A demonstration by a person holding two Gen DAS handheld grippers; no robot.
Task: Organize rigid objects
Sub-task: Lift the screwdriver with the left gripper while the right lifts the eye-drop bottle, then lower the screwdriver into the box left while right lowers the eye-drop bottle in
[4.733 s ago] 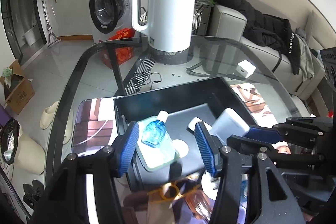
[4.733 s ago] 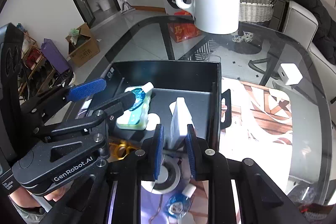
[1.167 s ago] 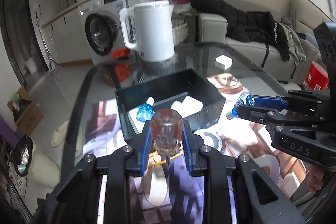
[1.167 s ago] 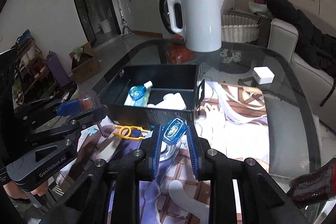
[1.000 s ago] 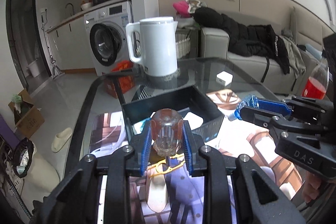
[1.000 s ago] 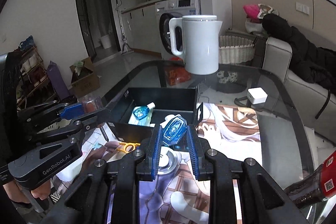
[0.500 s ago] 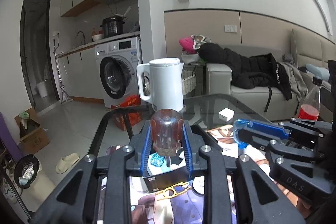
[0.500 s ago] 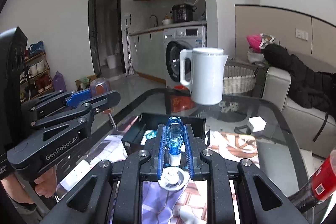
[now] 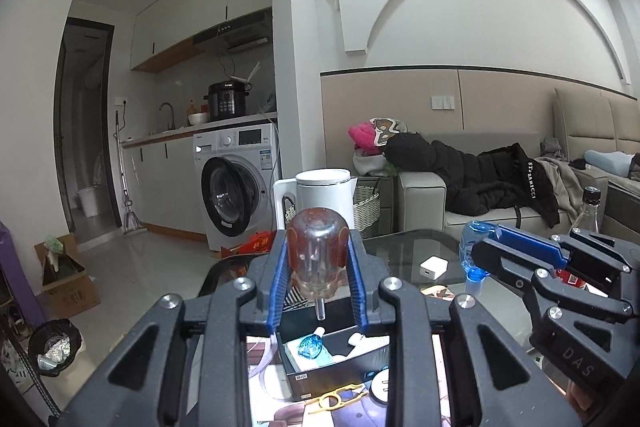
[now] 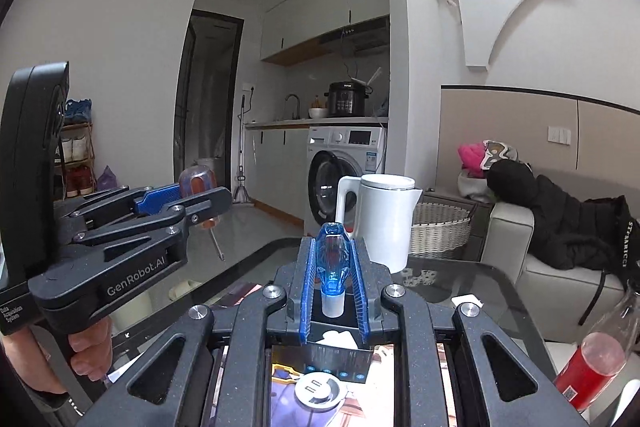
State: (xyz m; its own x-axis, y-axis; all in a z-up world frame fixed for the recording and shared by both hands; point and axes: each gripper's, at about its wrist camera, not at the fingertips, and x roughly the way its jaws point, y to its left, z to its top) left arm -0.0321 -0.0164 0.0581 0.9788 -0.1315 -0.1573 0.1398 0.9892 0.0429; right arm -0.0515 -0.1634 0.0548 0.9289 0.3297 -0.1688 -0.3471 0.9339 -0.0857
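My left gripper (image 9: 317,245) is shut on the amber see-through handle of a screwdriver (image 9: 318,267), whose shaft points down. My right gripper (image 10: 331,247) is shut on a small blue bottle (image 10: 332,263), held cap-down between the blue pads. Each tool also shows from the side in the other view: the left gripper (image 10: 192,199) with the screwdriver (image 10: 198,181), and the right gripper (image 9: 500,251) with the blue bottle (image 9: 474,247). Both are held above the black box (image 9: 320,375), which holds another blue bottle (image 9: 311,347) and a white bottle (image 9: 354,338).
A white kettle (image 9: 324,195) stands at the far side of the glass table (image 10: 460,279), with a white charger (image 9: 433,267) to its right. A bottle of red liquid (image 10: 592,367) stands near right. A yellow item (image 9: 334,401) and a round white item (image 10: 316,393) lie before the box.
Both grippers have risen and tipped up toward level, so the box has sunk to the bottom of both views. The blue bottle has turned from tilted to straight between the right pads.
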